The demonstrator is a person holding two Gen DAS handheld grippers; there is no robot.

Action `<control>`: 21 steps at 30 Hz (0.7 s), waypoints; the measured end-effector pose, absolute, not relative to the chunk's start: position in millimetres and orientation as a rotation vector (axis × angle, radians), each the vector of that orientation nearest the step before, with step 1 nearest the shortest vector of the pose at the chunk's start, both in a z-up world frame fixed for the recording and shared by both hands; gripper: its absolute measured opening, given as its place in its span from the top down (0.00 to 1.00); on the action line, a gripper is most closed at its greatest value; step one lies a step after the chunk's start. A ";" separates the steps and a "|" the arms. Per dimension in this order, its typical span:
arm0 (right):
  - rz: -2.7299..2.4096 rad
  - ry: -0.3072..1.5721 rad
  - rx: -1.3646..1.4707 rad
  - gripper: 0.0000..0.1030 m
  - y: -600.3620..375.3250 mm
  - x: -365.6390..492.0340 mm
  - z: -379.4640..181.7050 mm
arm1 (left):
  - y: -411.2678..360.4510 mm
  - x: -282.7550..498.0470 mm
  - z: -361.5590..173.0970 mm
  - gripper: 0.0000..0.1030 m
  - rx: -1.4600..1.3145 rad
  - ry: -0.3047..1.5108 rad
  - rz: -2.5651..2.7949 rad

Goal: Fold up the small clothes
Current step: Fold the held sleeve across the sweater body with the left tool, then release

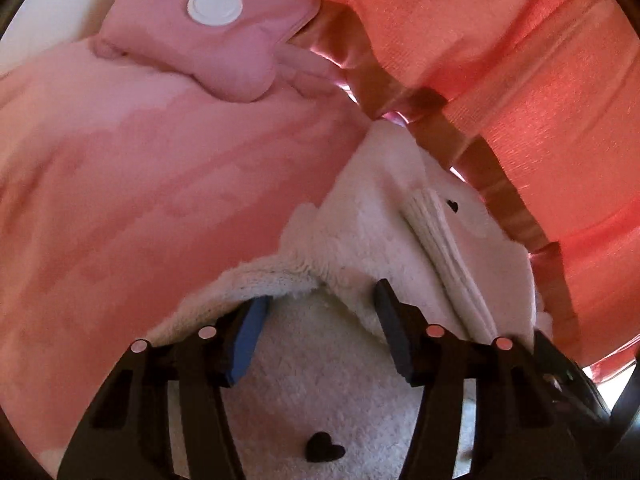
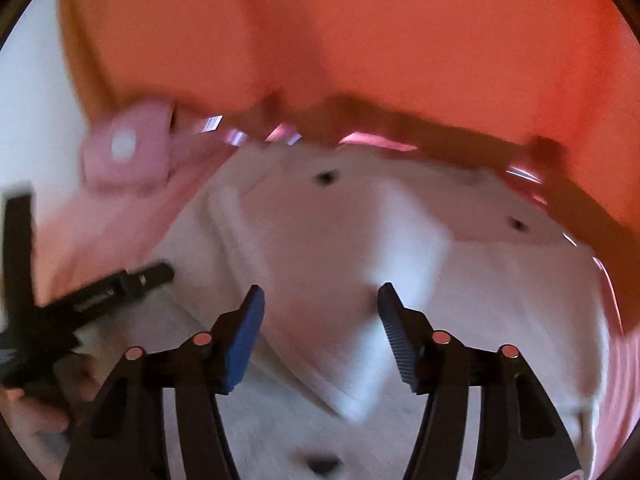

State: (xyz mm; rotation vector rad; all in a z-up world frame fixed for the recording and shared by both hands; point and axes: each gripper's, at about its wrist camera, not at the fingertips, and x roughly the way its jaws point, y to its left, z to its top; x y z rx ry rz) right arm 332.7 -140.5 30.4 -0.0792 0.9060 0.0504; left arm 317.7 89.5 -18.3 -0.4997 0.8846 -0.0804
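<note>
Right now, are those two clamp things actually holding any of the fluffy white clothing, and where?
Neither holds anything. The left gripper is open, its fingers at a raised fold of the white fleece garment. The right gripper hangs open above it.

Each gripper, the left gripper (image 1: pixel 320 300) and the right gripper (image 2: pixel 320 304), is built of black angular plastic arms with triangular cut-outs. One blue pad (image 1: pixel 250 340) and one black ribbed pad (image 2: pixel 396 340) are fitted. Four pale pink round pins (image 1: pixel 435 331) are set across the linkage.
</note>
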 end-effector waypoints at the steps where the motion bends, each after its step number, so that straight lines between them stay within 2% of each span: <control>1: 0.035 0.911 -0.115 0.45 -137.4 337.6 24.4 | 88.8 317.8 -18.0 0.48 -0.500 0.885 -0.076; 2: 0.025 0.903 -0.122 0.50 -138.2 340.6 22.6 | 88.6 317.0 -19.0 0.48 -0.498 0.884 -0.075; 3: 0.026 0.888 -0.065 0.77 -149.5 341.8 27.6 | 88.6 316.7 -18.9 0.48 -0.493 0.884 -0.075; 4: 0.014 0.872 0.013 0.86 -163.5 337.1 36.6 | 88.9 316.6 -18.9 0.48 -0.493 0.886 -0.076; 7: -0.040 0.726 0.354 0.86 -240.0 292.4 71.0 | 89.3 327.7 -22.3 0.48 -0.519 0.895 -0.081; 9: -0.119 0.690 0.558 0.86 -302.3 249.1 67.7 | 89.8 327.6 -21.7 0.48 -0.530 0.899 -0.084; 11: -0.238 0.741 0.623 0.83 -344.7 217.9 44.1 | 88.5 327.3 -21.5 0.50 -0.530 0.898 -0.076; 12: -0.276 0.769 0.627 0.78 -356.7 208.3 32.9 | 86.8 327.0 -21.4 0.50 -0.526 0.897 -0.070; 15: -0.259 0.770 0.757 0.80 -389.9 175.9 0.7 | 84.2 323.9 -18.1 0.48 -0.533 0.892 -0.074; 17: -0.213 0.738 0.903 0.76 -402.4 174.5 -1.4 | 85.2 321.5 -16.9 0.47 -0.582 0.891 -0.096; 19: -0.178 0.685 0.902 0.50 -398.0 181.4 9.2 | 87.8 320.0 -17.6 0.46 -0.619 0.892 -0.108; 21: -0.155 0.669 0.860 0.40 -386.1 190.9 18.1 | 89.2 321.0 -19.8 0.46 -0.646 0.894 -0.110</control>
